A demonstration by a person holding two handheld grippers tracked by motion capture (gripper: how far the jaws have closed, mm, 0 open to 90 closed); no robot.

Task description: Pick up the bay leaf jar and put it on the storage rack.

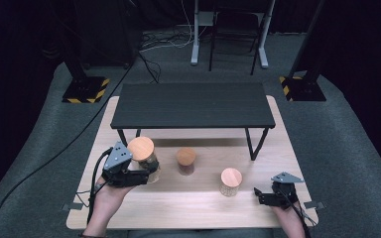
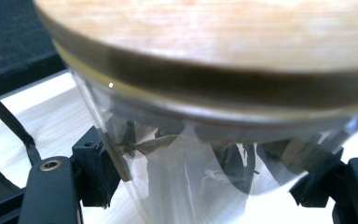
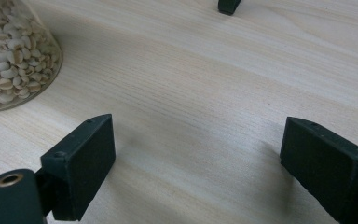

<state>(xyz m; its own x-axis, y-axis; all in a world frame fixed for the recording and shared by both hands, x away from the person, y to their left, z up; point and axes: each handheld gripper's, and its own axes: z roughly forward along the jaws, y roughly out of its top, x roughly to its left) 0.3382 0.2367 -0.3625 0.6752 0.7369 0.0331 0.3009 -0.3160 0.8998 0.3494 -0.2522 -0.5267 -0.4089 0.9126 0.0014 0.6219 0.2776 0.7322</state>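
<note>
So the left gripper [image 1: 146, 171] is clamped on the glass jar [image 1: 146, 158], upright with its wooden lid [image 1: 141, 148] facing up; right gripper [image 1: 259, 194] sits wide open, holding nothing.

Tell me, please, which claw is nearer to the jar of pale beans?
Right. The right claw rests open just right of the pale bean jar; the left claw, gripping another jar, is far across the table.

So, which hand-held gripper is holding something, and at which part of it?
The left hand-held gripper holds a glass jar with a wooden lid, jaws closed on its glass body below the lid. The right hand-held gripper is open and holds nothing.
</note>
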